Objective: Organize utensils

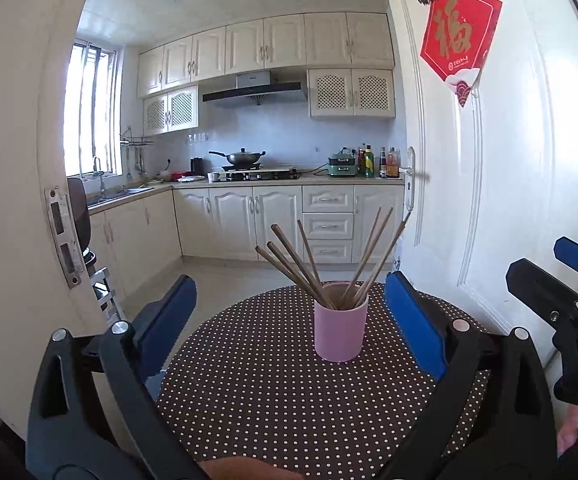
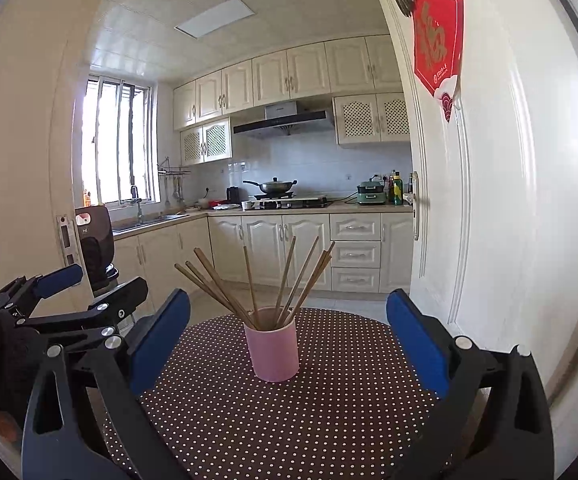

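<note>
I see the pink cup (image 1: 341, 322) of fanned-out chopsticks (image 1: 313, 264) upright mid-table (image 1: 249, 400), dead ahead of both grippers, left gripper (image 1: 291, 326) and right gripper (image 2: 289, 340), fingers spread wide and empty, neither clearly nearer.

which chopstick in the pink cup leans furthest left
The lowest wooden chopstick in the pink cup: its tip sits furthest left, lower than its neighbours in the left bunch, while others lean right or stand nearly upright.

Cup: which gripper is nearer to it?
Right, but only slightly. From the right gripper the cup sits ahead, almost centred. From the left gripper it sits ahead, off to the right.
</note>
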A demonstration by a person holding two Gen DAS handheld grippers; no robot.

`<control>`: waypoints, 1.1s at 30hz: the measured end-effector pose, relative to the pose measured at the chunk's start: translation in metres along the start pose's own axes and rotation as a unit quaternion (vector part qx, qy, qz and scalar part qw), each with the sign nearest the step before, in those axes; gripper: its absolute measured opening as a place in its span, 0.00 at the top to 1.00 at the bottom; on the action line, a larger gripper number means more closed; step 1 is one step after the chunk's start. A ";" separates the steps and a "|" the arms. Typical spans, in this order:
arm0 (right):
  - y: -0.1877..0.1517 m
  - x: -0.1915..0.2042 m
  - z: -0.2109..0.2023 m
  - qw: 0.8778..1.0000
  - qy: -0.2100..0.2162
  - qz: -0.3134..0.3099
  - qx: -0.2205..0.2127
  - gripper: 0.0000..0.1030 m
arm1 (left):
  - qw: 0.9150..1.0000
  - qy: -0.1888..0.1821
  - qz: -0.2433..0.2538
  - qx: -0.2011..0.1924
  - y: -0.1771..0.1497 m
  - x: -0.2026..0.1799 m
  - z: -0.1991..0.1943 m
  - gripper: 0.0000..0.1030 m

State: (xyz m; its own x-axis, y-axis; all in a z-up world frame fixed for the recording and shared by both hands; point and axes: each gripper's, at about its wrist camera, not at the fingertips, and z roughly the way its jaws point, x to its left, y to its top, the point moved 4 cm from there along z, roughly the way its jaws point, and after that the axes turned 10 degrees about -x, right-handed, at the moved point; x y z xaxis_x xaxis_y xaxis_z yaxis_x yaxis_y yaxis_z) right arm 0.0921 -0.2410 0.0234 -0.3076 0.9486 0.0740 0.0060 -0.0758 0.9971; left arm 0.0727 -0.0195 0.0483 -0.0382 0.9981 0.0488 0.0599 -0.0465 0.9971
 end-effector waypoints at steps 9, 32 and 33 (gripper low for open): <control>-0.002 0.003 -0.008 1.000 -0.001 -0.002 0.000 0.08 | 1.000 -0.014 -0.009 0.017 -0.005 -0.004 -0.002 0.09; -0.005 0.009 -0.010 1.000 0.011 0.004 0.012 0.08 | 0.999 -0.017 -0.015 0.025 -0.009 -0.003 -0.002 0.08; -0.005 0.010 -0.009 1.000 0.012 0.005 0.013 0.08 | 0.999 -0.017 -0.015 0.026 -0.009 -0.004 -0.001 0.08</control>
State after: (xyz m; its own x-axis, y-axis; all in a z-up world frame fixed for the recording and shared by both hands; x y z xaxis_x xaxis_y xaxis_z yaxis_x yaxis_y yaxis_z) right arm 0.0801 -0.2345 0.0193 -0.3293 0.9404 0.0846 0.0334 -0.0780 0.9964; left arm 0.0713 -0.0229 0.0388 -0.0072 0.9999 0.0153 0.1117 -0.0144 0.9936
